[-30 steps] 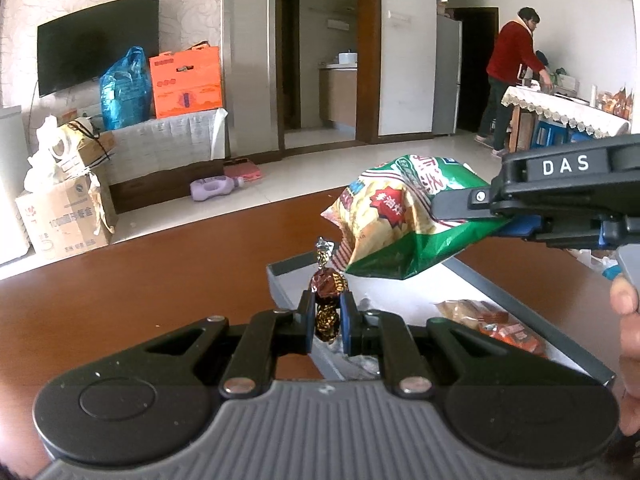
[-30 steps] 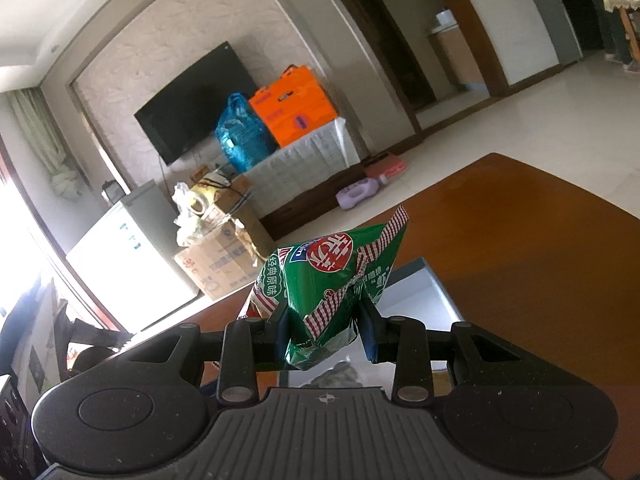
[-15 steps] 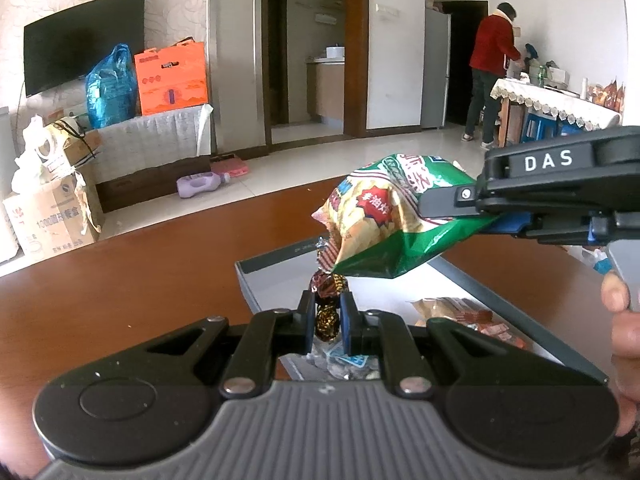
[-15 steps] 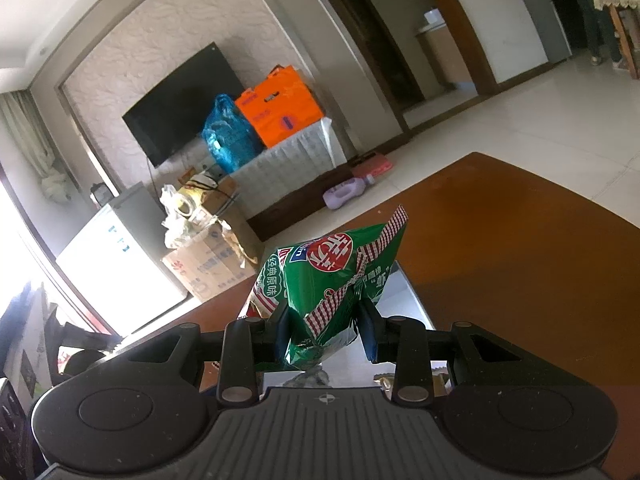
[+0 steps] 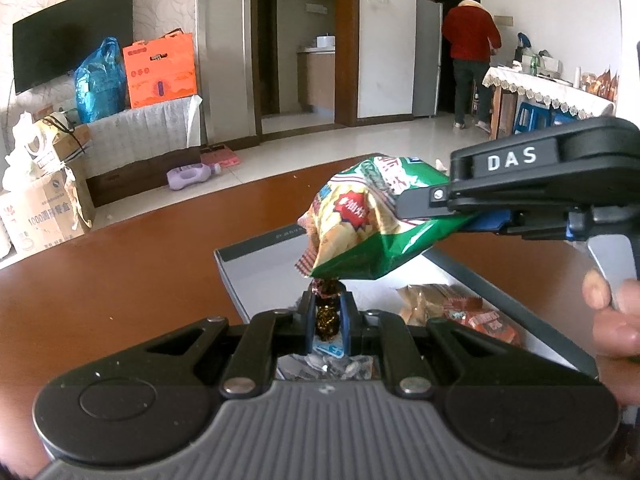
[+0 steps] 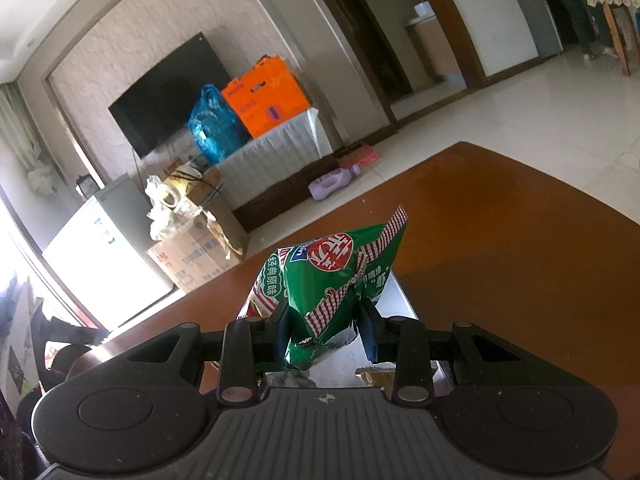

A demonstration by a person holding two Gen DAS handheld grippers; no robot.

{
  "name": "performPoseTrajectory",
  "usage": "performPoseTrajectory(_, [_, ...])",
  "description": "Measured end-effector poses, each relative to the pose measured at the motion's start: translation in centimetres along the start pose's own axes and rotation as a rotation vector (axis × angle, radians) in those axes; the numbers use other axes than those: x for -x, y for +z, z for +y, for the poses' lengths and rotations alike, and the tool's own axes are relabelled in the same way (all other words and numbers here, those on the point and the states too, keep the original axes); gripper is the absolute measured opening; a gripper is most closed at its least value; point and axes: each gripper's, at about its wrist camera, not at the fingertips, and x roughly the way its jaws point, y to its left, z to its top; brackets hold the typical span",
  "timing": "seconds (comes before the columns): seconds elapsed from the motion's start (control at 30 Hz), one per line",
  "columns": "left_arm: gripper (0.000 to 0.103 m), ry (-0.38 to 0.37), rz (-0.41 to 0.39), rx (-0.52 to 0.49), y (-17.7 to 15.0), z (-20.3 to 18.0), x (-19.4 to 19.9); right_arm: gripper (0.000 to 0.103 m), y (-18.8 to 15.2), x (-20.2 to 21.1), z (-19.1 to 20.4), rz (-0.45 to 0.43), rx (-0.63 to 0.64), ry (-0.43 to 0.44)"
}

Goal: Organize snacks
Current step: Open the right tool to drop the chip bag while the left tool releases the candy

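Note:
My left gripper [image 5: 327, 317] is shut on a small candy in a brown and gold wrapper [image 5: 326, 314], held over the near end of a grey open box [image 5: 256, 240] on the brown table. My right gripper [image 6: 325, 330] is shut on a green snack bag [image 6: 328, 280] and holds it in the air. In the left wrist view that green bag [image 5: 360, 228] hangs just above the candy, over the box, with the right gripper's black body reaching in from the right. Orange-wrapped snacks [image 5: 460, 308] and small wrapped sweets [image 5: 328, 360] lie inside the box.
A hand [image 5: 612, 312] grips the right tool at the right edge. The brown table [image 5: 100, 280] spreads left of the box and beyond it [image 6: 520, 248]. Across the room a person in red [image 5: 472, 52] stands at a cloth-covered table.
My left gripper with the candy has moved forward over the box, whose inside now shows more snacks. The green bag sits lower in view, right above the candy. Both grips are unchanged.

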Motion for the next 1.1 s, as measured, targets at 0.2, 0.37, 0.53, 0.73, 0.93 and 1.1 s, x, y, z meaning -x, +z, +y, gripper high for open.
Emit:
performPoseTrajectory(0.2, [0.009,-0.011,0.036,-0.016,-0.4,-0.7,-1.1,0.037,-0.2,-1.4,-0.1,0.040,-0.013,-0.021])
performPoseTrajectory(0.37, [0.009,-0.008,0.057,-0.048,-0.5,-1.5,-1.9,0.041,0.0,-2.8,0.2,0.068,-0.010,-0.048])
performPoseTrajectory(0.53, [0.016,-0.005,0.070,-0.061,-0.7,-1.8,-2.3,0.055,-0.2,-3.4,0.5,0.074,0.002,-0.052])
performPoseTrajectory(0.73, [0.083,-0.030,0.033,-0.090,-0.5,-1.6,-1.7,0.073,-0.3,-2.7,0.5,0.054,0.018,-0.057])
performPoseTrajectory(0.93, [0.083,-0.035,0.033,-0.099,-0.6,-1.6,-1.3,0.074,-0.2,-1.6,-0.6,0.049,0.003,-0.065])
performPoseTrajectory(1.1, [0.083,-0.036,0.033,-0.115,-1.2,-1.9,-0.6,0.079,-0.4,-0.5,-0.8,0.038,-0.002,-0.055])
